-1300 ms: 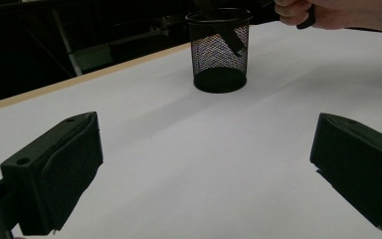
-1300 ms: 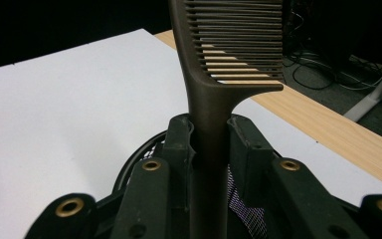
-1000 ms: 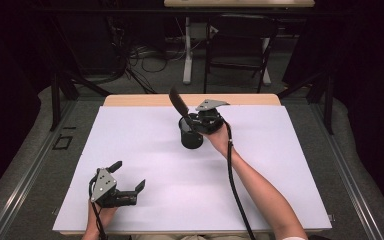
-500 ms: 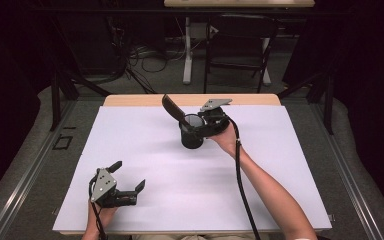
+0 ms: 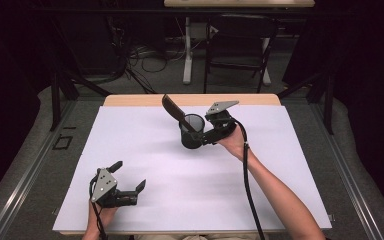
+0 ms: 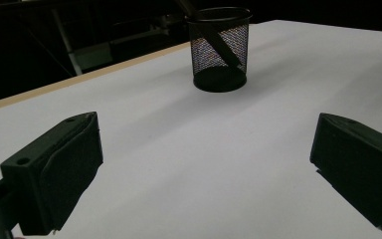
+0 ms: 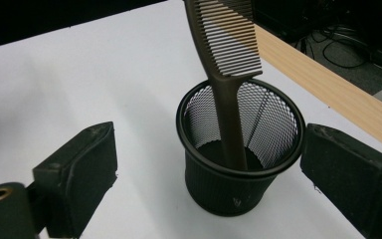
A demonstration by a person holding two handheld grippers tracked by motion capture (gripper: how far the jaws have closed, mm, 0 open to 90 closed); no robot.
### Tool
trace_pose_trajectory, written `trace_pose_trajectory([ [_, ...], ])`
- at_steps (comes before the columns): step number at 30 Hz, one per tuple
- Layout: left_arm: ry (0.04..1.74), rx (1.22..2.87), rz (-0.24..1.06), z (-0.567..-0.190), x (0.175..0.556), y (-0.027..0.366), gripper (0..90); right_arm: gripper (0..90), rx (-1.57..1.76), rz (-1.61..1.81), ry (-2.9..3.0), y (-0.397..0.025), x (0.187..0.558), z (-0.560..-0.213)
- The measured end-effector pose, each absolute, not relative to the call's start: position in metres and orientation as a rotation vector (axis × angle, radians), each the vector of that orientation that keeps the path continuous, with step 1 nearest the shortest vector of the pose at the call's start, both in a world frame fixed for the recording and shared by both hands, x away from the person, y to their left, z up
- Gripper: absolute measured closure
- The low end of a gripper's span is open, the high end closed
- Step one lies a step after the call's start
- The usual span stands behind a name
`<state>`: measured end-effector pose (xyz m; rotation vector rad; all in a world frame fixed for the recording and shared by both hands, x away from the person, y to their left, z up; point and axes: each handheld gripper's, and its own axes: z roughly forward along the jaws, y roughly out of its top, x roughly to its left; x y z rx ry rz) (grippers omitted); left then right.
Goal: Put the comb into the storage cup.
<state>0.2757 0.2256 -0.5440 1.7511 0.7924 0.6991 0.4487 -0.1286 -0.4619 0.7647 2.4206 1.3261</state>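
A white counter [image 5: 130, 145] carries a black mesh cup [image 5: 191, 131] standing upright toward its far middle. The right gripper [image 5: 206, 134] sits just beside the cup, its jaws spread wide to either side of it and released, one seeming clear of the wall, the other too close to tell. The left gripper [image 5: 130, 176] rests near the counter's front left corner, well apart, jaws likewise spread and holding nothing. A brown comb [image 7: 224, 59] leans inside the cup, handle down, teeth above the rim.
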Motion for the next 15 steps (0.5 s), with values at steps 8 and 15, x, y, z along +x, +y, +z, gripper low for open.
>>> trace_pose_trajectory([
  [8,0.801,1.747,0.696,-0.544,0.276,0.225,0.0,1.1,0.766,1.309,2.447,-0.14,0.438,-0.465],
  [15,0.793,1.758,0.699,-0.545,0.277,0.224,0.0,0.0,0.788,1.299,2.448,-0.156,0.429,-0.47],
])
